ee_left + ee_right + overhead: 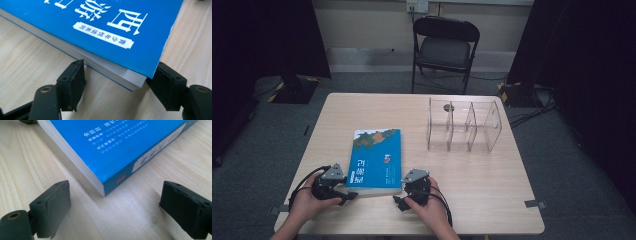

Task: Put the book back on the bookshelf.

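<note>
Holding a claw in each hand at the near edge of the table (472,190), left hand (304,202) and right hand (427,207) flanking the near end of the blue book (376,160). Lying flat there, left of centre, long side running near to far, well apart from the clear divider rack (464,125) on the far right.

Straddling the book's near-left corner with the left gripper (120,67): one pad touching the white page edge, the other touching the cover's tip, so apparently clamping the corner across its diagonal. Keeping the right gripper (115,183) spread wide, pads resting apart from the near-right corner by the spine and touching nothing.

Judging the handling: dealing with a thick paperback, moderately heavy, stiff along the spine but floppy at the cover and the open page side; glossy cover probably slipping under rubber pads. Expecting a corner pinch to fan the pages or bend the cover. Better taking hold across the full thickness near the spine, or squeezing the two long edges between both claws, lifting level.
</note>
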Demonstrator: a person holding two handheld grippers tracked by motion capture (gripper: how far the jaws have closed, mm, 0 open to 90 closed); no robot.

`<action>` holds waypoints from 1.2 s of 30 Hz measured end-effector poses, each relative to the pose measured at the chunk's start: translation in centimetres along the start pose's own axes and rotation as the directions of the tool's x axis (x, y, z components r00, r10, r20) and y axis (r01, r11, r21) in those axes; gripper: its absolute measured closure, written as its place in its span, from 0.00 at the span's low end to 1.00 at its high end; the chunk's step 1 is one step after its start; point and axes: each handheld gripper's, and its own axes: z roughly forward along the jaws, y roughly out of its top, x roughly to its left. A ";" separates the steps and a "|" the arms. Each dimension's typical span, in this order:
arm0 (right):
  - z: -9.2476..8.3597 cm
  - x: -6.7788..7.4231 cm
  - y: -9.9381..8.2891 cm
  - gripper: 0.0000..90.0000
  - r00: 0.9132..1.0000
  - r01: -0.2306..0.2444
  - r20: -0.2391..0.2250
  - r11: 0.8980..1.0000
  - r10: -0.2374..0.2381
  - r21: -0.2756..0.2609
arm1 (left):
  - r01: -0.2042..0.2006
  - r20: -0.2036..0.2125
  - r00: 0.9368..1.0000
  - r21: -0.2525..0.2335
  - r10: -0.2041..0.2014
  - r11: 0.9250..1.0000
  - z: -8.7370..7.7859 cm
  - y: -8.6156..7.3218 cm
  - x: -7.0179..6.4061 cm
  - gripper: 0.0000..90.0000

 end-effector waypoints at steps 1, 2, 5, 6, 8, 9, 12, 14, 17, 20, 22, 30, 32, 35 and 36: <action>0.0 0.0 0.0 0.10 1.000 0.000 0.000 1.000 0.000 0.000 | 0.000 0.000 1.000 0.000 0.000 1.000 0.0 0.0 0.0 0.35; 0.0 0.0 0.0 0.10 1.000 -0.001 0.003 1.000 0.001 0.001 | 0.013 0.000 1.000 0.014 -0.013 1.000 0.0 0.2 -0.1 0.35; 0.0 0.0 0.0 0.10 1.000 -0.001 0.003 1.000 0.001 0.001 | 0.009 0.001 1.000 0.025 -0.009 1.000 0.0 0.4 0.0 0.35; 0.0 0.0 0.0 0.10 1.000 -0.001 0.003 1.000 0.001 0.001 | 0.018 0.005 1.000 0.021 -0.018 1.000 0.0 0.4 0.0 0.35; 0.0 0.0 0.0 0.10 1.000 -0.001 0.003 1.000 0.001 0.000 | 0.020 0.007 1.000 0.038 -0.020 0.999 0.0 0.6 0.0 0.35; 0.0 0.0 0.0 0.10 1.000 -0.001 0.003 1.000 0.001 0.000 | 0.019 0.012 1.000 0.042 -0.020 0.999 -0.1 0.7 0.1 0.35; 0.0 0.0 0.0 0.10 1.000 -0.001 0.003 1.000 0.001 0.000 | 0.021 0.014 1.000 0.050 -0.022 0.999 -0.1 0.8 0.1 0.35; 0.0 0.0 0.0 0.10 1.000 -0.001 0.003 1.000 0.001 0.000 | 0.018 0.012 1.000 0.061 -0.019 0.998 -0.2 0.9 0.1 0.35; 0.0 0.1 0.0 0.10 1.000 -0.001 0.005 1.000 0.001 0.001 | 0.029 0.017 0.999 0.066 -0.031 0.997 -0.3 1.1 0.2 0.35; 0.0 0.1 0.0 0.10 1.000 0.000 0.007 1.000 0.000 -0.002 | 0.056 0.030 0.998 0.042 -0.058 0.998 -0.7 1.2 0.3 0.36; 0.0 0.1 0.0 0.10 1.000 -0.001 0.007 1.000 0.001 -0.002 | 0.058 0.036 0.998 0.032 -0.060 0.998 -0.8 1.3 0.4 0.36; -0.1 0.2 -0.1 0.10 1.000 -0.016 0.023 1.000 0.016 0.001 | 0.067 0.045 0.997 0.016 -0.068 0.998 -1.3 1.8 0.6 0.36; -0.1 0.3 -0.1 0.10 0.999 -0.020 0.026 1.000 0.020 0.002 | 0.073 0.048 0.996 0.016 -0.073 0.997 -1.3 1.8 0.6 0.36; -0.1 0.3 -0.1 0.10 0.999 -0.023 0.028 1.000 0.023 0.001 | 0.075 0.046 0.996 0.018 -0.075 0.997 -1.4 2.0 0.7 0.36; -0.1 0.3 -0.1 0.10 0.999 -0.024 0.027 1.000 0.024 0.000 | 0.082 0.052 0.995 0.014 -0.083 0.997 -1.5 2.1 0.7 0.36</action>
